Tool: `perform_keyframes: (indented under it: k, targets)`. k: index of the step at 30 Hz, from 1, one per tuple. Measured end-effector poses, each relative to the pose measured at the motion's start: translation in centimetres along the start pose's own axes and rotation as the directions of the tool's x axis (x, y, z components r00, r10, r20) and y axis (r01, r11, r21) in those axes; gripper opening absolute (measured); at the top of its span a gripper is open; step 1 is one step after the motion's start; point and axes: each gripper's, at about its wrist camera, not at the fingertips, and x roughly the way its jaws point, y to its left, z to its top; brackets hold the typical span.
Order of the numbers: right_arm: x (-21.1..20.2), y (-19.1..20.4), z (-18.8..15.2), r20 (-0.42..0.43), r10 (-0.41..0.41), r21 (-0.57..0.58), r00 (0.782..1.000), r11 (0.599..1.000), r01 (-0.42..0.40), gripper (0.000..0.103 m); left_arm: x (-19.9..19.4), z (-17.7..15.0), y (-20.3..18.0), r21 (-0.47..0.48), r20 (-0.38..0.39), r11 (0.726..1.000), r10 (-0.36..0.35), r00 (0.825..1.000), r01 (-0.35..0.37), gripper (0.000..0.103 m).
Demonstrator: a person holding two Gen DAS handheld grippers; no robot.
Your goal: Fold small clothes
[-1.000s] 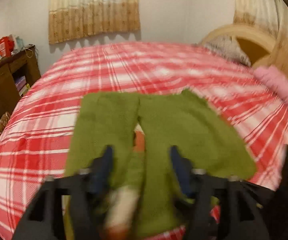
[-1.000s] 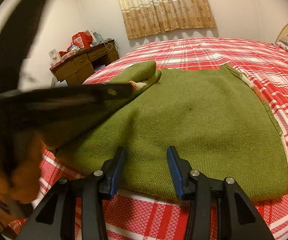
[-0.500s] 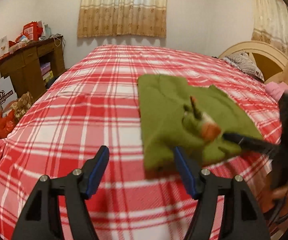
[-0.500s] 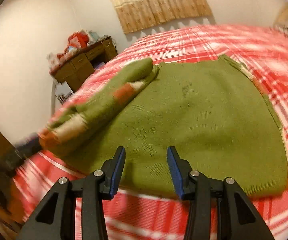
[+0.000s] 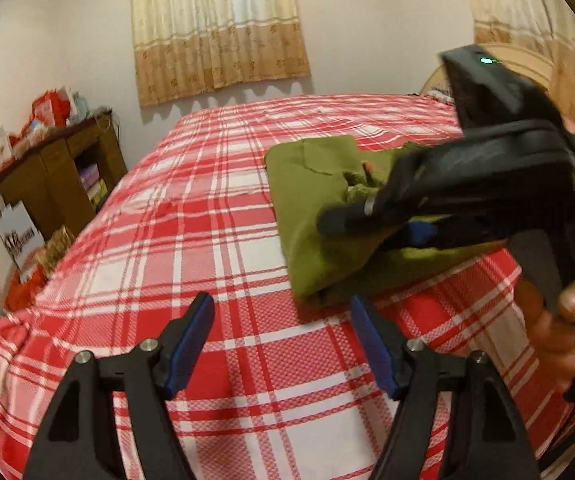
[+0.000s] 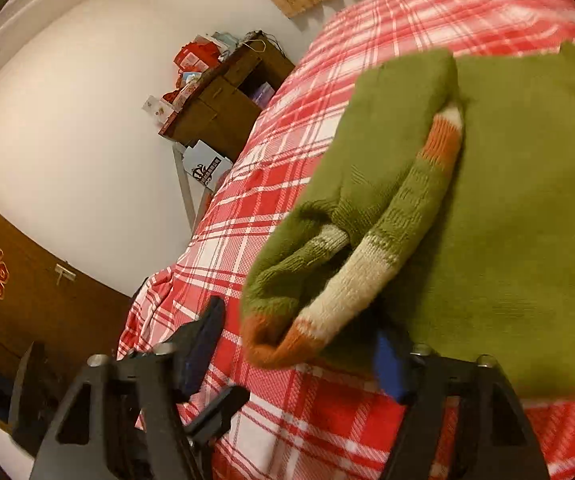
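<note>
My left hand-held gripper (image 5: 281, 344) hung over bare plaid bed (image 5: 191, 240), its jaws apart and opening further, with nothing between them. The green sweater (image 5: 307, 208) lay ahead and to the right of it, just past the right fingertip, partly folded on the bed.

My right hand-held gripper (image 6: 295, 344) was at the sweater's near edge, jaws closing. The striped sleeve (image 6: 371, 264), with its cream and orange cuff bands, sat folded in on the body directly ahead of that gripper, the cuff between the two fingers. The right finger was tucked in under the knit; the left finger stood clear over the bedcover. I could not tell whether the pads had yet bitten on cloth.

As I judged it, the step was to take hold of the near hem and fold the body over. To do that well, I needed the right gripper to catch every layer at the edge, sleeve included, not just the top one. The left gripper ought to come across to the opposite corner of the same hem, so both corners would lift level and the fold would land square.
</note>
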Motion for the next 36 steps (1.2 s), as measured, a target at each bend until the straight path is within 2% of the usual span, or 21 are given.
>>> perform_keyframes:
  k: [1,4,7,10,11,12,14,17,19,21,23,24,25,28,30,32,34,36]
  targets:
    - [-0.3,-0.1,0.0,0.005,-0.001,-0.005,1.0,1.0,0.001,0.018,-0.1,0.1,-0.2,0.01,0.007,1.0,-0.002,1.0,0.001,0.077]
    - [-2.7,-0.5,-0.1,0.046,0.028,-0.007,0.999,1.0,-0.028,0.013,-0.3,0.9,-1.3,0.055,0.056,0.998,-0.028,0.998,0.025,0.083]
    - [-5.5,-1.9,-0.4,0.08,0.116,0.055,0.99,0.991,-0.12,0.012,-0.5,2.1,-3.2,0.117,0.133,0.993,-0.039,0.99,0.023,0.084]
    - [-6.9,-3.5,-0.7,0.065,0.207,0.136,0.976,0.967,-0.214,0.012,-0.2,3.2,-5.3,0.172,0.201,0.984,-0.086,0.976,0.051,0.084]
    - [-7.2,-3.8,-0.8,0.062,0.219,0.146,0.974,0.963,-0.226,0.012,0.2,3.5,-6.0,0.203,0.217,0.978,-0.091,0.972,0.047,0.086]
    - [-7.6,-4.1,-0.8,0.071,0.213,0.151,0.974,0.963,-0.222,0.012,0.8,3.7,-6.9,0.242,0.226,0.97,-0.084,0.971,0.028,0.092]
    - [-7.9,-4.5,-0.8,0.076,0.21,0.151,0.975,0.964,-0.219,0.012,2.6,3.7,-8.2,0.293,0.222,0.956,-0.043,0.974,-0.024,0.092]
    - [-8.3,-5.0,-0.6,0.087,0.184,0.125,0.979,0.973,-0.194,0.012,4.8,4.0,-7.4,0.234,0.15,0.972,-0.017,0.988,-0.019,0.092]
    - [-8.8,-5.7,-0.2,0.101,0.146,0.12,0.984,0.98,-0.158,0.012,5.3,4.3,-6.6,0.185,0.128,0.982,0.008,0.992,-0.032,0.092]
    - [-9.3,-6.7,0.4,0.135,0.143,0.135,0.981,0.978,-0.161,0.014,5.2,4.6,-5.4,0.124,0.132,0.992,0.019,0.991,-0.035,0.092]
    - [-9.6,-7.9,2.0,0.17,0.126,0.174,0.977,0.972,-0.155,0.039,4.9,4.8,-4.9,0.096,0.144,0.995,0.014,0.989,-0.028,0.092]
    - [-9.4,-8.3,3.1,0.184,0.099,0.186,0.978,0.973,-0.133,0.072,4.8,4.8,-4.8,0.093,0.146,0.995,0.012,0.989,-0.026,0.092]
    - [-9.4,-8.4,3.9,0.2,0.086,0.182,0.976,0.976,-0.123,0.091,4.7,4.7,-4.8,0.095,0.149,0.995,0.01,0.989,-0.025,0.092]
    - [-7.2,-8.0,6.5,0.184,0.043,0.124,0.982,0.99,-0.067,0.091,4.7,4.7,-5.2,0.106,0.165,0.994,0.007,0.986,-0.025,0.087]
    - [-5.2,-8.0,8.2,0.162,0.028,0.095,0.986,0.995,-0.044,0.091,4.6,4.8,-5.4,0.117,0.167,0.993,-0.024,0.986,0.005,0.063]
    - [-3.3,-8.2,9.0,0.123,0.008,0.087,0.992,0.996,-0.019,0.085,5.1,5.1,-5.8,0.128,0.149,0.992,-0.034,0.988,0.015,0.058]
    - [-0.9,-8.0,10.1,0.082,-0.007,0.056,0.997,0.998,0.003,0.071,5.6,5.1,-6.0,0.133,0.135,0.991,-0.028,0.99,0.01,0.058]
    - [1.2,-7.9,10.8,0.045,-0.051,0.025,0.998,0.998,0.05,0.067,5.8,5.3,-6.1,0.135,0.121,0.991,-0.02,0.992,0.004,0.052]
